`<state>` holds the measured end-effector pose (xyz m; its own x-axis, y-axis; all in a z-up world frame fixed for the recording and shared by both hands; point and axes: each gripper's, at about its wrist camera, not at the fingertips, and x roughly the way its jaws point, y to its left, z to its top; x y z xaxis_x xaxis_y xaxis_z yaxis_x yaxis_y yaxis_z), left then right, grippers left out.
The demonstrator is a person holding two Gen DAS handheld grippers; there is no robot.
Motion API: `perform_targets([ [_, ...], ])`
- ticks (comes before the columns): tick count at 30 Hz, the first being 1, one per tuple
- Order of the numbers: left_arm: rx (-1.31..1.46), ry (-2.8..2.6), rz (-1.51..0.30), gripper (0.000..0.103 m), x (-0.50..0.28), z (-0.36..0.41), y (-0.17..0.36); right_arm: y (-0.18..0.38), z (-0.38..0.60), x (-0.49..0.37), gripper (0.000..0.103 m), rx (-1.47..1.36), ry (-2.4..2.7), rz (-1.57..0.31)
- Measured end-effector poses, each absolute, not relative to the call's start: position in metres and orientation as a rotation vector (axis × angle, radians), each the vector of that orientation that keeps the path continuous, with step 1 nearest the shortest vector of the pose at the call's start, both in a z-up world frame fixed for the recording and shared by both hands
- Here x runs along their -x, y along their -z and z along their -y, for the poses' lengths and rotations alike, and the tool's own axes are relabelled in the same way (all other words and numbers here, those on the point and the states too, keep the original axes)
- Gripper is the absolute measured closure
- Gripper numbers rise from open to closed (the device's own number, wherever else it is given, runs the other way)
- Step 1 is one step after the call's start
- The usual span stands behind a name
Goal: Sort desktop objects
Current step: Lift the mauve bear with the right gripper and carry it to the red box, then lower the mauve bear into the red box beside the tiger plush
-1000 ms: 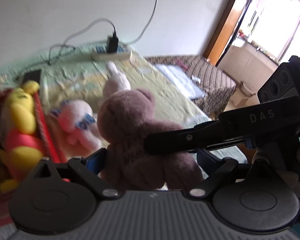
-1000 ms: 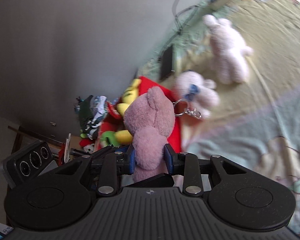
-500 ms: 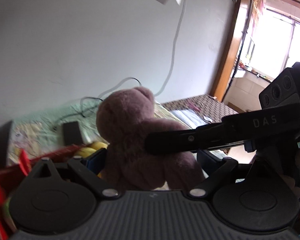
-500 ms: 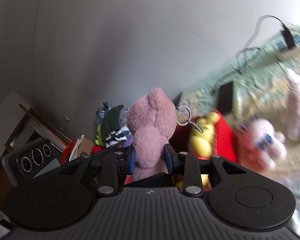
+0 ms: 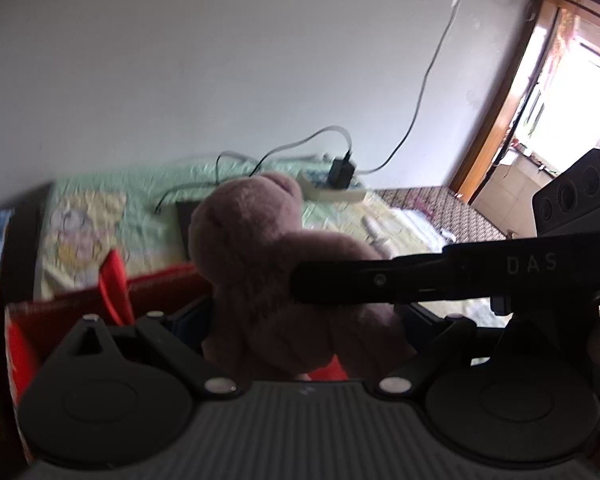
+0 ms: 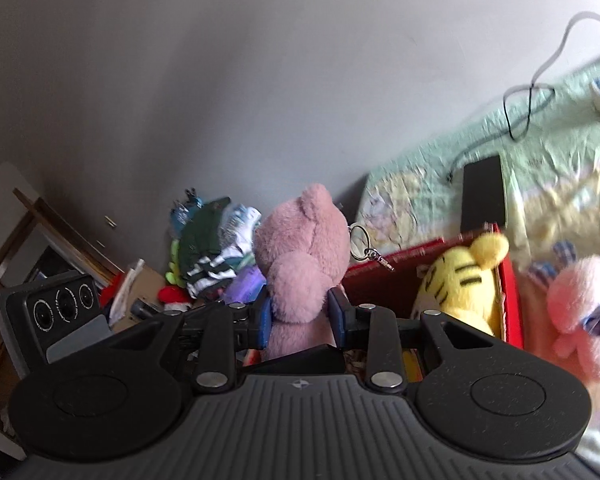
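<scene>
Between right tongs (image 6: 300,316): squeezed pink bear (image 6: 304,256).

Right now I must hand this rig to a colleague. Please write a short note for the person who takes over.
Right gripper: shut on the mauve teddy bear, holding it upright, above the near edge of the red box.
Left gripper: at the same bear, one finger on each side; whether it grips is unclear.
Done: yellow tiger plush lies in the box.
Left: put the bear in the box, then the pink plush lying right of the box on the sheet.
</scene>
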<state>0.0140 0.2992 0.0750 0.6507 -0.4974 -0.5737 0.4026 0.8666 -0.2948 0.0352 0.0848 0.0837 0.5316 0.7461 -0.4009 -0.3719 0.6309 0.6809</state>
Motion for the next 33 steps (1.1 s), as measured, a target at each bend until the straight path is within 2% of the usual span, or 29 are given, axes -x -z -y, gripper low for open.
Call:
perform_targets([
  [12,0.139,0.539,-0.83,0.011,-0.033,-0.297,-0.017,-0.025,-0.117,-0.05,0.081,-0.448,-0.638,-0.884],
  [27,0.25,0.533,-0.888,0.011,-0.022,-0.322,-0.013,-0.022,-0.119,-0.057,0.082,-0.409,-0.599,-0.838],
  [33,0.274,0.55,-0.916,0.011,-0.032,-0.31,-0.003,-0.034,-0.122,-0.049,0.082,-0.357,-0.595,-0.746],
])
